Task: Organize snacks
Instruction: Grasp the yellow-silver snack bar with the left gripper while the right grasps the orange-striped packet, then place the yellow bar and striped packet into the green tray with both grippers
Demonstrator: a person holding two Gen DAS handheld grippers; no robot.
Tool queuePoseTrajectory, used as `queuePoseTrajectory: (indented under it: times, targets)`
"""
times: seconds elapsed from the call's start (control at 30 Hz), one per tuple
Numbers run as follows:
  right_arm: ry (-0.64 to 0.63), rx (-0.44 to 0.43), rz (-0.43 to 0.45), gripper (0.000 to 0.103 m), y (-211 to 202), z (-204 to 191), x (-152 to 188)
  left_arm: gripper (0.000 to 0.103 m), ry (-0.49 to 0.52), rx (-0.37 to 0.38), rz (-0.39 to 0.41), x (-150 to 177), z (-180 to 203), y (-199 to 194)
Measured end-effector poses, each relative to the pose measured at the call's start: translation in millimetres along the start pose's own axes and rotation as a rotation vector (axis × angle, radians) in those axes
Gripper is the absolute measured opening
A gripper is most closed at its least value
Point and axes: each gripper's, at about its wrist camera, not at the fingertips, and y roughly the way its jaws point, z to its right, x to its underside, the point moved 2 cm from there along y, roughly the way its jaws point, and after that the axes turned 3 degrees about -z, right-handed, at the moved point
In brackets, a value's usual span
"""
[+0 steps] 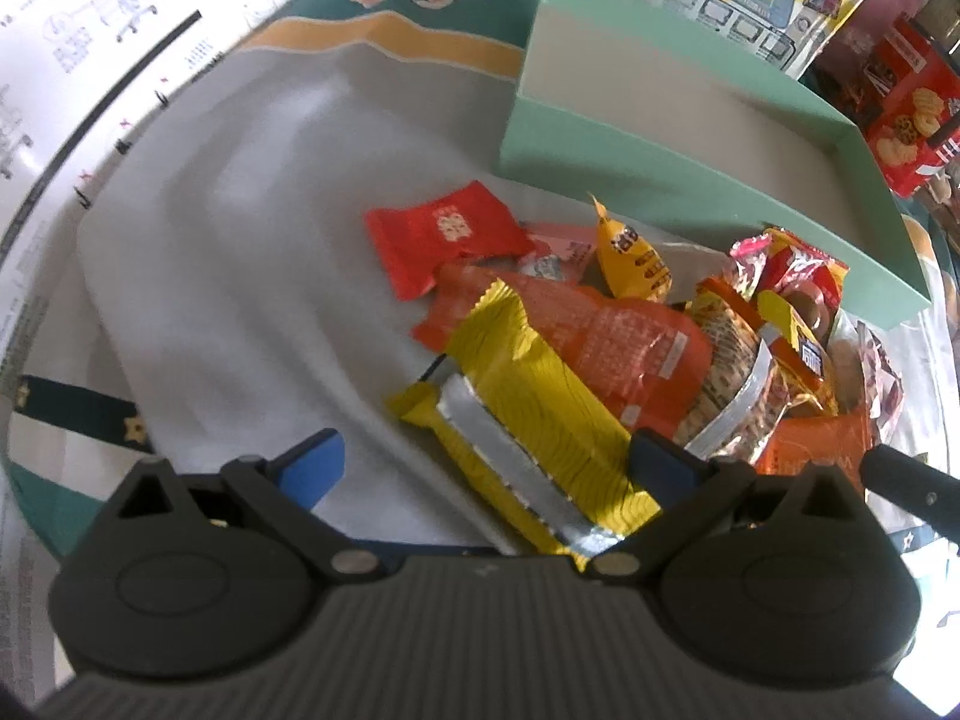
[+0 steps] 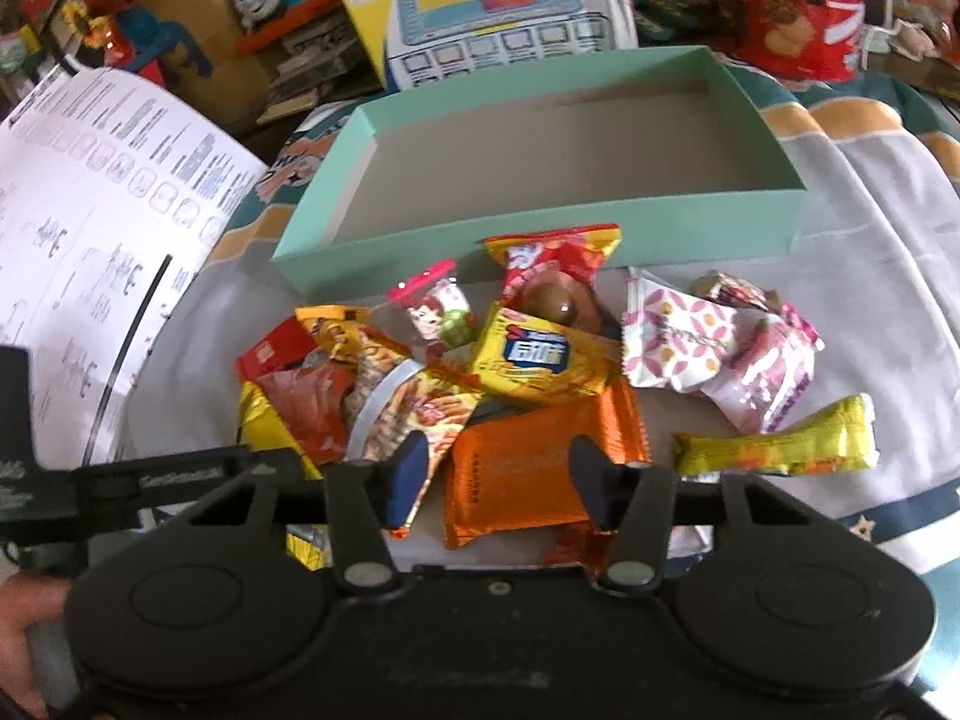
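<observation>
Here right gripper (image 2: 498, 480) fingers half-closed astride orange packet (image 2: 540, 468) — squeeze squarely, lift into green box (image 2: 540, 228); left gripper (image 1: 486, 468) wide, empty.

We count: box (image 2: 540, 222) 1 | yellow packets (image 2: 777, 450) 3 | orange packet (image 2: 534, 474) 1 | pink-patterned packet (image 2: 678, 342) 1 | red packets (image 1: 447, 237) 2

Bright daylight, soft blur, glare on wrappers, fisheye-warped edges

Black gripper (image 1: 486, 468), blue pads (image 1: 315, 471)
</observation>
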Motion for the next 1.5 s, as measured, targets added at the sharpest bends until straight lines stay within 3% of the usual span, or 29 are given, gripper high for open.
queuePoseTrajectory:
  times: [0.13, 0.2, 0.27, 0.43, 0.57, 0.63, 0.7, 0.77, 0.93, 1.03, 1.07, 1.1, 1.3, 1.5]
  targets:
    - [0.002, 0.007, -0.001, 0.049, 0.5, 0.5, -2.8, 0.102, 0.058, -0.01, -0.062, 6.1, 10.2, 14.0]
    - [0.018, 0.003, -0.01, 0.049, 3.9, 2.0, -4.6, 0.084, 0.125, -0.041, -0.038, 9.9, 17.4, 12.4]
    - [0.035, -0.009, -0.026, 0.049, 9.3, 1.6, -6.6, 0.075, 0.155, -0.059, -0.021, 9.6, 17.7, 9.1]
    - [0.005, -0.045, -0.073, 0.049, 24.7, -19.3, -10.3, 0.069, 0.166, -0.075, 0.01, 7.5, -7.5, 0.6]
    - [0.018, -0.023, -0.114, 0.05, 46.0, -34.2, -16.7, 0.064, 0.146, -0.05, 0.027, 3.9, -30.4, -5.5]
    - [0.027, -0.01, -0.126, 0.052, 55.3, -39.6, -18.3, 0.067, 0.123, -0.038, 0.028, 1.5, -36.6, -5.9]
    - [0.035, -0.003, -0.132, 0.057, 62.7, -45.0, -20.5, 0.082, 0.104, -0.041, 0.025, -0.7, -41.3, -5.3]
    - [0.025, 0.009, -0.131, 0.06, 68.9, -51.8, -21.9, 0.088, 0.085, -0.052, 0.022, 1.5, -44.3, -5.4]
    - [-0.022, 0.04, -0.113, 0.067, 76.9, -60.7, -19.2, 0.091, 0.04, -0.045, -0.016, 9.0, -41.8, -4.0]
    - [-0.064, 0.042, -0.097, 0.053, 75.6, -60.9, -16.1, 0.087, 0.067, -0.073, -0.013, 13.3, -31.7, -0.8]
    - [-0.067, 0.036, -0.1, 0.048, 74.1, -59.7, -15.9, 0.07, 0.089, -0.089, 0.005, 14.5, -28.3, -1.6]
    - [-0.061, 0.025, -0.1, 0.044, 71.9, -57.4, -15.7, 0.06, 0.117, -0.108, 0.026, 15.4, -24.7, -3.7]
    - [-0.008, -0.019, -0.085, 0.037, 51.6, -36.5, -13.3, 0.05, 0.066, -0.057, 0.045, 11.4, -34.8, -14.3]
    - [0.026, -0.06, -0.066, 0.037, 32.9, -20.9, -11.8, 0.05, 0.053, -0.036, 0.094, 8.7, -43.0, -39.1]
